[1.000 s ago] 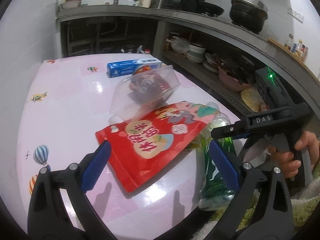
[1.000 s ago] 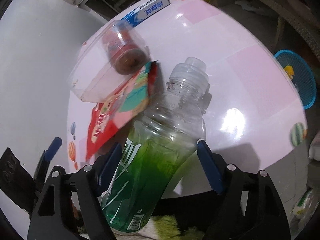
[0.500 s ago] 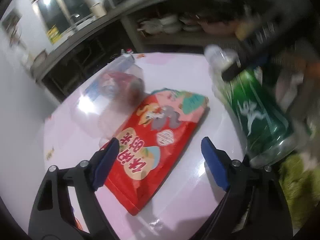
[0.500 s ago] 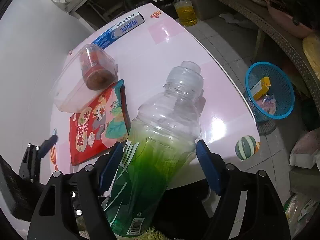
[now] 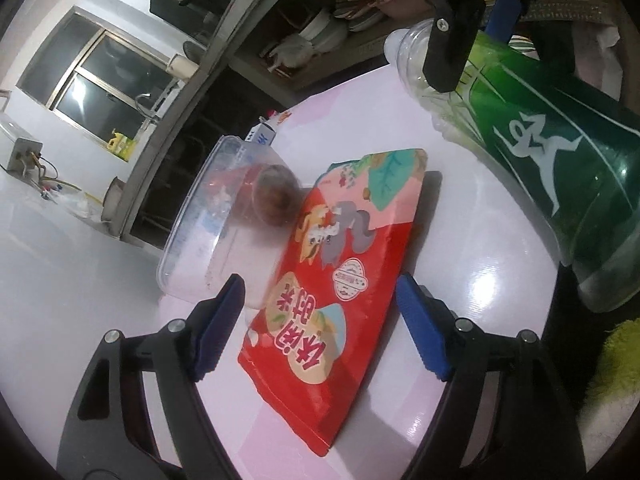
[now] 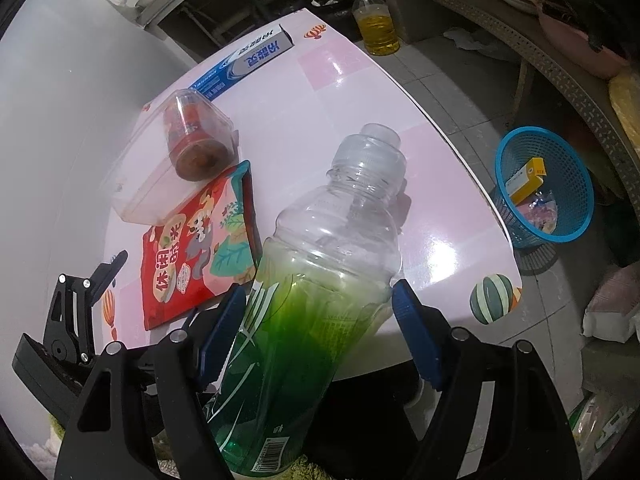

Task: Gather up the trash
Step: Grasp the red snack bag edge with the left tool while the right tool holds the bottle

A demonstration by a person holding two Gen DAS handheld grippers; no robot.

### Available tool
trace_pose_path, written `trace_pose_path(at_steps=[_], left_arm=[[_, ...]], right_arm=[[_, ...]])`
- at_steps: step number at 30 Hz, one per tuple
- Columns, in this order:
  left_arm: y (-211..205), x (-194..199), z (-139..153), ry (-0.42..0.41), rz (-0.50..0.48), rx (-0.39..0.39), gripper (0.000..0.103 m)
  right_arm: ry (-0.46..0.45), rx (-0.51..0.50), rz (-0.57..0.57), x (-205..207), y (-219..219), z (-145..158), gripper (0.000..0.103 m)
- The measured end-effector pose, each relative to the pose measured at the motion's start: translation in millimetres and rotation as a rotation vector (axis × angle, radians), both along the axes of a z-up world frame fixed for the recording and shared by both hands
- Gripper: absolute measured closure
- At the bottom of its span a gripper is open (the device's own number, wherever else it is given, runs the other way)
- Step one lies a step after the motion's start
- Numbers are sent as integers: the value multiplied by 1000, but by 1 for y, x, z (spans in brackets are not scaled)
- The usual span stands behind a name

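Observation:
A red snack bag (image 5: 344, 280) (image 6: 192, 256) lies flat on the pink table (image 6: 340, 92). My left gripper (image 5: 320, 292) hovers low over the bag's near end with a blue pad on either side. Its jaws are closing, and the pads do not touch the bag. My right gripper (image 6: 318, 296) is shut on a green plastic bottle (image 6: 332, 220) (image 5: 560, 168), held tilted above the table's near edge with its neck pointing away. In the right wrist view the left gripper (image 6: 80, 312) shows at the lower left.
A clear plastic container (image 5: 224, 216) (image 6: 160, 176) with a red jar inside touches the bag's far end. A blue box (image 6: 244, 60) lies farther back. A blue basket (image 6: 548, 184) holding wrappers stands on the floor at the right. An oil bottle (image 6: 376, 24) stands beyond the table.
My left gripper rolled, came closer and lower over the red bag, and its jaws narrowed. The right gripper shifted a little with the bottle, then held still.

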State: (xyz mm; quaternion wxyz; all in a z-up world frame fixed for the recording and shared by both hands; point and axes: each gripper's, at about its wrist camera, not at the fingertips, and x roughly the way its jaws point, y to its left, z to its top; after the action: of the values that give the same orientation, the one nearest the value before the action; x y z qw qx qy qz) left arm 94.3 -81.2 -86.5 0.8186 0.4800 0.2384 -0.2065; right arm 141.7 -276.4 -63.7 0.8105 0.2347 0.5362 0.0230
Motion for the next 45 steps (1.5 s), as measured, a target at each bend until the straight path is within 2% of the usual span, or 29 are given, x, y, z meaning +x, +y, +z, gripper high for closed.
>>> trace_pose_path(at_steps=[10, 13, 15, 17, 20, 21, 26, 30, 31, 33, 34, 35, 36, 37, 38, 42, 45], left_arm=[[-3, 2, -6, 43, 24, -15, 49], [-4, 5, -8, 76, 28, -26, 64], [-3, 9, -8, 98, 37, -40, 81], [-2, 11, -7, 106, 44, -52, 90], [1, 12, -4, 103, 52, -61, 93], [3, 12, -1, 114, 58, -66, 103], [13, 7, 22, 218, 107, -139, 103], [28, 2, 53, 363, 142, -284, 103], [33, 2, 59, 379, 149, -314, 103], [37, 1, 64, 361, 129, -341, 103], [36, 1, 62, 346, 124, -325, 103], [34, 1, 58, 331, 119, -298, 97], [30, 0, 52, 310, 103, -262, 79], [27, 2, 48, 297, 91, -247, 68], [23, 5, 44, 281, 82, -229, 53], [-2, 11, 16, 191, 56, -106, 46], [-16, 20, -3, 119, 48, -9, 46]], right_arm=[[-9, -3, 12, -1, 0, 0, 30], [-14, -3, 16, -2, 0, 0, 30], [-16, -4, 18, -2, 0, 0, 30], [-21, -6, 20, -2, -1, 0, 34], [-27, -3, 22, -2, -4, 1, 35], [-28, 1, 22, -1, -5, 1, 35], [-26, 2, 28, 0, -6, 1, 36], [-20, 1, 27, 0, -8, 2, 36], [-19, 2, 27, 1, -8, 2, 36], [-20, 4, 28, 2, -8, 2, 36], [-21, 3, 28, 2, -8, 2, 36], [-22, 2, 29, 3, -8, 2, 36], [-22, 1, 30, 3, -8, 2, 36], [-22, 0, 30, 3, -7, 2, 36], [-22, 1, 30, 3, -8, 2, 36], [-24, 7, 26, 3, -8, 2, 36], [-26, 11, 26, 3, -9, 2, 36]])
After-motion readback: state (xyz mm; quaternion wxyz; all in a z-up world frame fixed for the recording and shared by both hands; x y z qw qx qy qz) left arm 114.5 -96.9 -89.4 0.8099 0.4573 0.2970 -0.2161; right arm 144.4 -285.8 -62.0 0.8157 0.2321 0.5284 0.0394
